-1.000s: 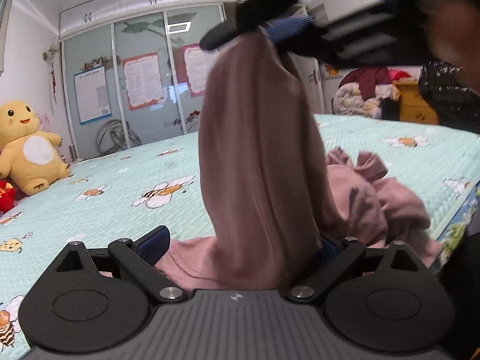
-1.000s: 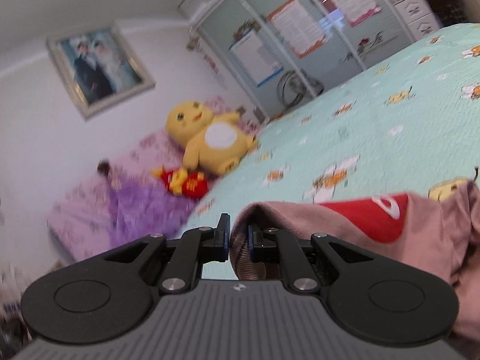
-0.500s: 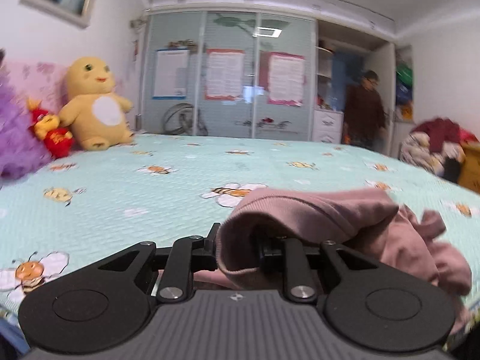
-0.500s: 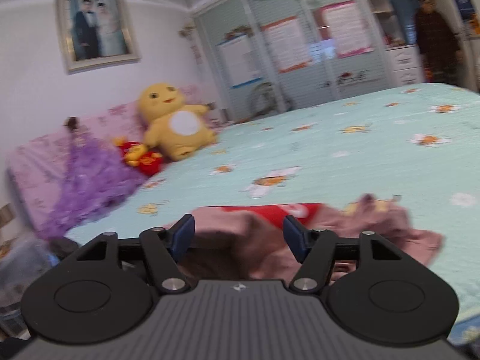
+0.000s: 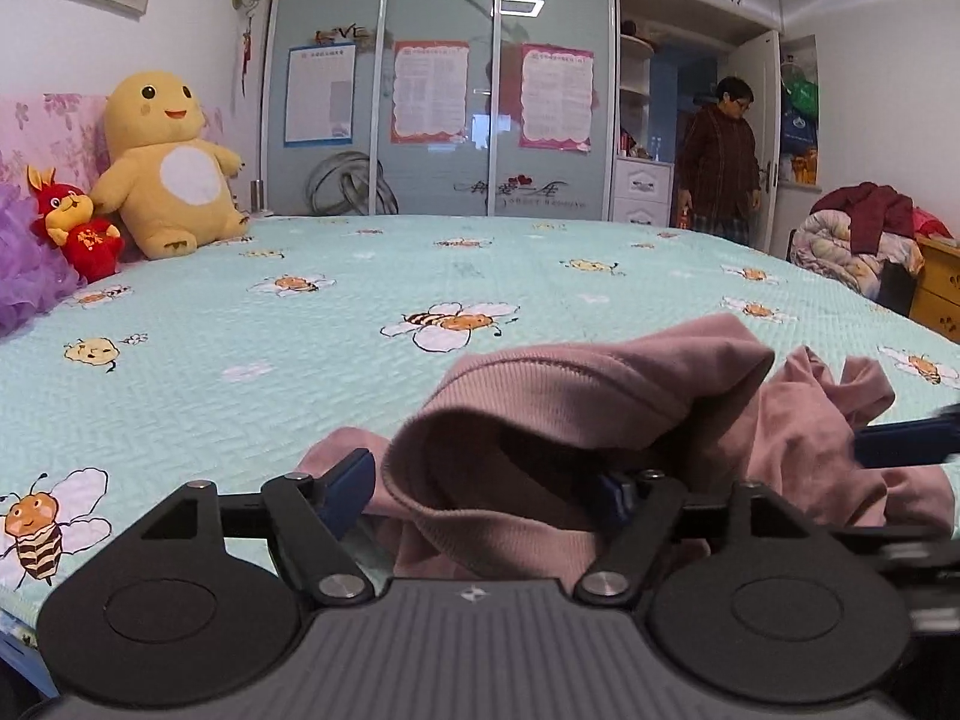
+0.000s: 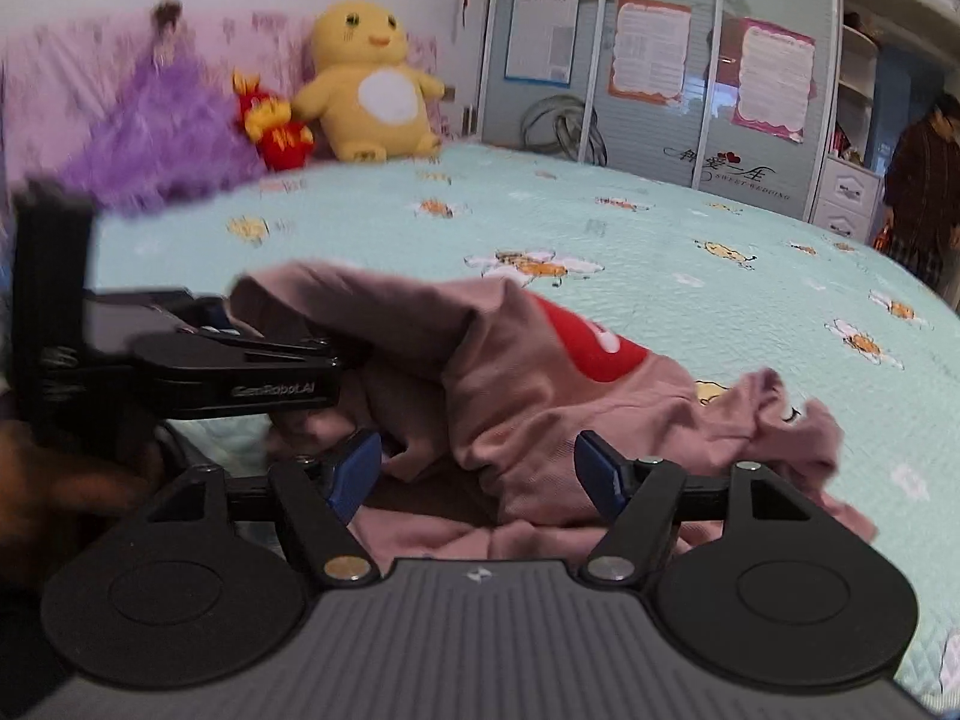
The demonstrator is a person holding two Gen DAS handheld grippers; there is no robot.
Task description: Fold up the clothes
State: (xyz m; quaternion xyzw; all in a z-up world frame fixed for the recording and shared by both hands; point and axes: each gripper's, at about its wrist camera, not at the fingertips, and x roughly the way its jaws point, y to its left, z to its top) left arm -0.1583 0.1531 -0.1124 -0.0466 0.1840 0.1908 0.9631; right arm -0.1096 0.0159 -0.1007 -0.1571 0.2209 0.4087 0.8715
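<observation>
Between the fingers of the left gripper point(image 5: 480, 489) sat a bunched ribbed hem of the pink garment point(image 5: 600, 396). Jaws had just been opening, stood wide; left pad clear of cloth, right pad half buried under the fold, no pinch seen. Cloth draped over gripper front, not held. Right gripper point(image 6: 477, 468) also spread wide w/ blue pads apart, garment point(image 6: 540, 372) lying loose betw. them, pads not pressing. Its jaws had opened a little further too. Left gripper seen side-on in right wrist view point(image 6: 228, 360), nose tucked into the garment's left edge; hand behind it blurred. Garment lay crumpled in a heap on near edge of the bed point(image 5: 300, 330), red patch point(image 6: 588, 342) showing on top. Mint bedspread w/ bee print. Far side: yellow plush point(image 5: 168, 168), small red plush point(image 5: 78, 234) beside it, purple fluffy thing point(image 6: 162, 138) at headboard. Sliding wardrobe doors point(image 5: 438, 96) behind bed, w/ posters. A person point(image 5: 720, 162) stood by the doorway at right. Pile of clothes point(image 5: 858, 234) beyond the bed's right side.
</observation>
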